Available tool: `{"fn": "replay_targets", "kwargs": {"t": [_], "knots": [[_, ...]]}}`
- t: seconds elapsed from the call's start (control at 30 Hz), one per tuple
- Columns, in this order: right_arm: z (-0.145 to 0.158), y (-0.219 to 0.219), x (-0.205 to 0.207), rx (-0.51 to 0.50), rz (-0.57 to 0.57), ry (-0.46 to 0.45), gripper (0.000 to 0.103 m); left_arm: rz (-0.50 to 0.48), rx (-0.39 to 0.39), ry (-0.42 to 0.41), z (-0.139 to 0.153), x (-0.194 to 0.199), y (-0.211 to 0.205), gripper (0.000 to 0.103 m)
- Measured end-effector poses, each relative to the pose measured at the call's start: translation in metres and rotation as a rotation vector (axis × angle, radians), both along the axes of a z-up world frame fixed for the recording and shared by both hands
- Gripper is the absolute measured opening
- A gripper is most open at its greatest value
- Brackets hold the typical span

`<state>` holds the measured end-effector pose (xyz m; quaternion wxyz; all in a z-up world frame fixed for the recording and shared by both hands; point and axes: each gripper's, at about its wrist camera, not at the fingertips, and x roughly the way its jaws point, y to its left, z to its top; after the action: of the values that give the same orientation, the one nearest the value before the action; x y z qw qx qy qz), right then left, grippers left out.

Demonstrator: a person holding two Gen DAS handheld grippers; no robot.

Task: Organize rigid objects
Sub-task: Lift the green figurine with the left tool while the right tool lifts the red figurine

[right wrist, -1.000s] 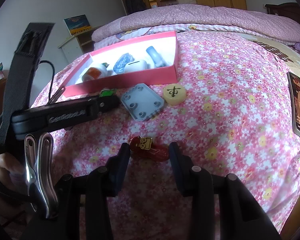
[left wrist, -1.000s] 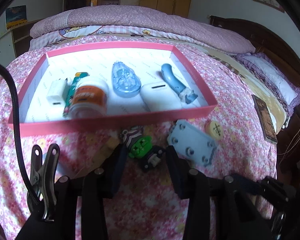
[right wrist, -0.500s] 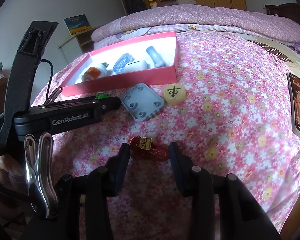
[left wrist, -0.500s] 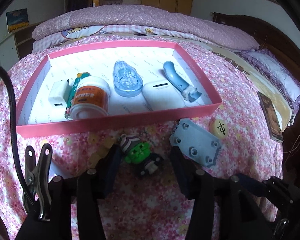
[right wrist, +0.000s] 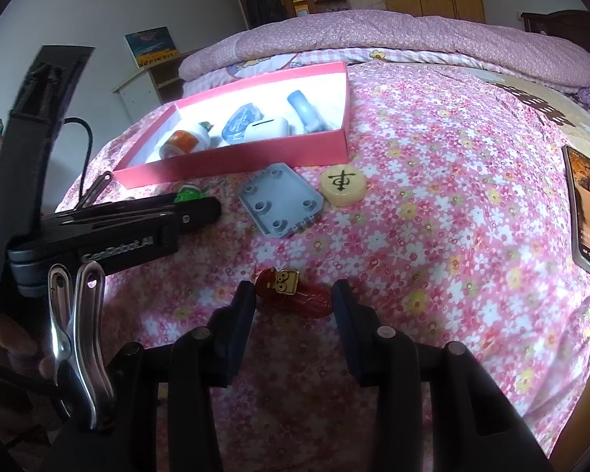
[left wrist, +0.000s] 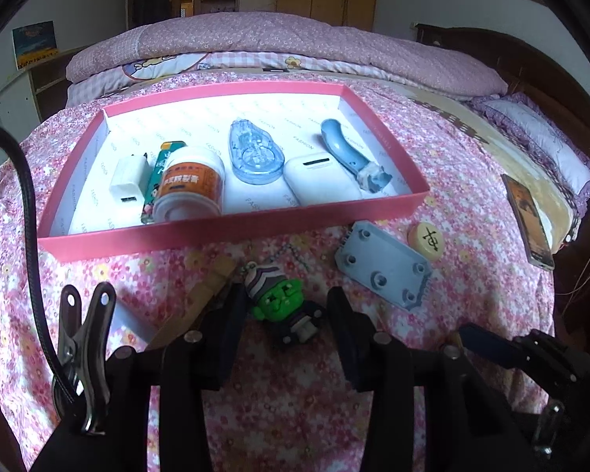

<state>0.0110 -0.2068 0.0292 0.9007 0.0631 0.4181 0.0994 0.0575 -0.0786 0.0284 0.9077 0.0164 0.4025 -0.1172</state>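
Lying aslant between open jaws, green-faced figure (left wrist: 285, 306) points head-first toward pink box (left wrist: 232, 232).

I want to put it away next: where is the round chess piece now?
In the right wrist view, the chess piece lies on the bedspread, right of the grey plate, outside the pink box.

Left tongs (left wrist: 283, 310) and right tongs (right wrist: 293, 299) both gape wide (jaws parted), held low and pointing forward.

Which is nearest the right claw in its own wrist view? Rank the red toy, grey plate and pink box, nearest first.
1. Red toy: between the open right claw fingers.
2. Grey plate: ahead, slightly left.
3. Pink box: farthest, behind the plate.
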Motion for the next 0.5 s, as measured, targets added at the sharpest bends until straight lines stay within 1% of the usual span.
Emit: {"fn": "replay_targets", "kwargs": {"t": [0.5], "knots": [[-0.001, 0.004, 0.001, -0.045, -0.004, 0.0, 0.042, 0.012, 0.001, -0.054, 0.017, -0.029, 0.032, 0.045]]}}
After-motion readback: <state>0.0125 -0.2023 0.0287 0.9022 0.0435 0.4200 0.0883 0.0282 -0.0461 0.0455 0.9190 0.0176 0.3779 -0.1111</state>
